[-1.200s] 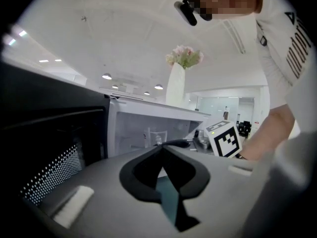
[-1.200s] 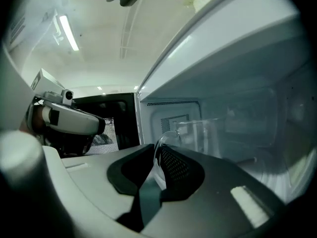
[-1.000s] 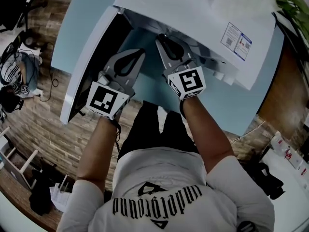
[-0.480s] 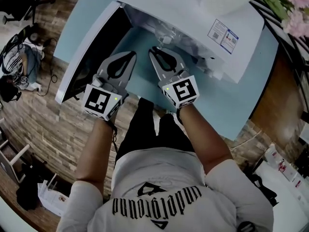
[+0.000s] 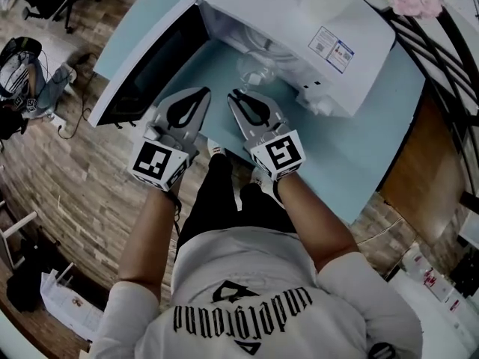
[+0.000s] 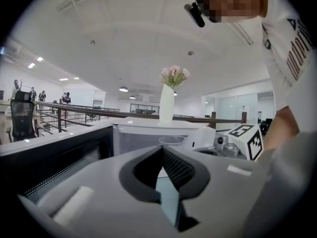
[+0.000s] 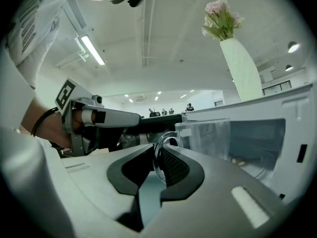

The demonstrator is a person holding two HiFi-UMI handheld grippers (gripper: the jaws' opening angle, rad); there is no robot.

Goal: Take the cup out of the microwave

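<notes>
We look down on a pale blue desk over a wood-plank floor; a white microwave stands on it, its dark door swung wide to the left. Both forearms reach forward from the torso, side by side and close together, each gripper held nearly level with its marker cube on top. The right gripper has its fingers clamped on the handle of the clear glass cup – the handle loop stands pinched between them in the right gripper view; the cup sits just outside the microwave's open mouth, above the desk. The left gripper lies just beside it, fingers together on nothing. The glass is hard to pick out against the white casing; its base is hidden behind the fingers, so we cannot tell whether it touches the desk. The vase of flowers on the microwave is cut off in the head view.
</notes>
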